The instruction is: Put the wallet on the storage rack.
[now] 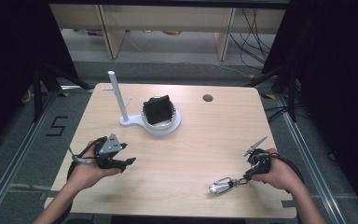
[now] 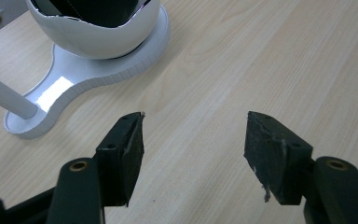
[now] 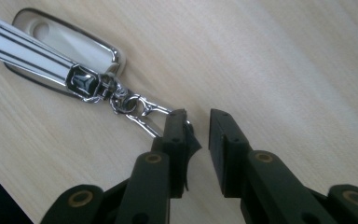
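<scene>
A silver key fob (image 1: 221, 185) with a metal clasp lies on the wooden table near the front right. In the right gripper view the fob (image 3: 51, 51) is at upper left, and its clasp (image 3: 140, 114) reaches the tip of one jaw. My right gripper (image 3: 198, 126) is open by a narrow gap, with bare table showing between the jaws; from above the right gripper (image 1: 245, 178) sits just right of the fob. My left gripper (image 1: 127, 154) rests at front left, and this left gripper (image 2: 193, 140) is wide open and empty.
A white stand (image 1: 135, 122) with an upright post (image 1: 116, 93) and a bowl (image 1: 164, 126) holding a black object (image 1: 158, 109) stands mid-table; its base (image 2: 74, 79) lies just ahead of the left jaws. A cable hole (image 1: 208, 98) is at the back right.
</scene>
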`<state>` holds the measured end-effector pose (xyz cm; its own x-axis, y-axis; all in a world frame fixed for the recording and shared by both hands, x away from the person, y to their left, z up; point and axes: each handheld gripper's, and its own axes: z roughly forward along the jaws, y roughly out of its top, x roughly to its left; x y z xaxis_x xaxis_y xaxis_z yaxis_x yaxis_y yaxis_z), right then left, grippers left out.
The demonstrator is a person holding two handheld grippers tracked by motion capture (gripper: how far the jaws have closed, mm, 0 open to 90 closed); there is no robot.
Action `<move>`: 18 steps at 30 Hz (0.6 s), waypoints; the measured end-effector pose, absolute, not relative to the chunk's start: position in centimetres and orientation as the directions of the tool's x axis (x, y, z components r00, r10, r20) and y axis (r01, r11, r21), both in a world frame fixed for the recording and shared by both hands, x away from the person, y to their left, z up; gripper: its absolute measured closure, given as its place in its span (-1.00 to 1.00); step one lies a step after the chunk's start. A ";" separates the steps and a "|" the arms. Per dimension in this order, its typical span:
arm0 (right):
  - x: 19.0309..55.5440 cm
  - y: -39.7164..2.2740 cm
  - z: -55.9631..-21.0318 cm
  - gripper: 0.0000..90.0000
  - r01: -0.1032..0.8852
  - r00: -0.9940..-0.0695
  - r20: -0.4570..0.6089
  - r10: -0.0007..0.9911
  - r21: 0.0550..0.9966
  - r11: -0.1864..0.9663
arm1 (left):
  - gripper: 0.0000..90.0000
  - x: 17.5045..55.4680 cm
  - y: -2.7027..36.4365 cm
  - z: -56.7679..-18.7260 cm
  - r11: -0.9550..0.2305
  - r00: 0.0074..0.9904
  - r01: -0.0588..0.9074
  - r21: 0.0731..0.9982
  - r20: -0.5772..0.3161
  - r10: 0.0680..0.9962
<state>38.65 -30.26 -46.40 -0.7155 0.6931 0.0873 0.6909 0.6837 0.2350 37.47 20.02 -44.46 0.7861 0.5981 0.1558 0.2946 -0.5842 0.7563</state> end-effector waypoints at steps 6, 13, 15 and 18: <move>38.3 -30.1 -46.5 0.58 0.683 -0.727 0.098 0.679 0.202 0.702 | -0.18 37.4 19.9 -44.4 -0.584 0.787 0.295 0.756 0.154 0.597; 37.8 -30.2 -46.7 0.41 0.591 -0.805 0.073 0.588 0.164 0.789 | -0.18 37.5 19.9 -44.5 -0.600 0.796 0.292 0.745 0.159 0.585; 38.0 -30.0 -46.9 0.42 0.599 -0.800 0.076 0.596 0.165 0.783 | -0.18 37.5 19.8 -44.6 -0.589 0.792 0.297 0.752 0.151 0.592; 38.1 -29.9 -47.0 0.43 0.578 -0.815 0.066 0.576 0.161 0.800 | -0.18 37.5 19.8 -44.5 -0.592 0.795 0.299 0.749 0.148 0.589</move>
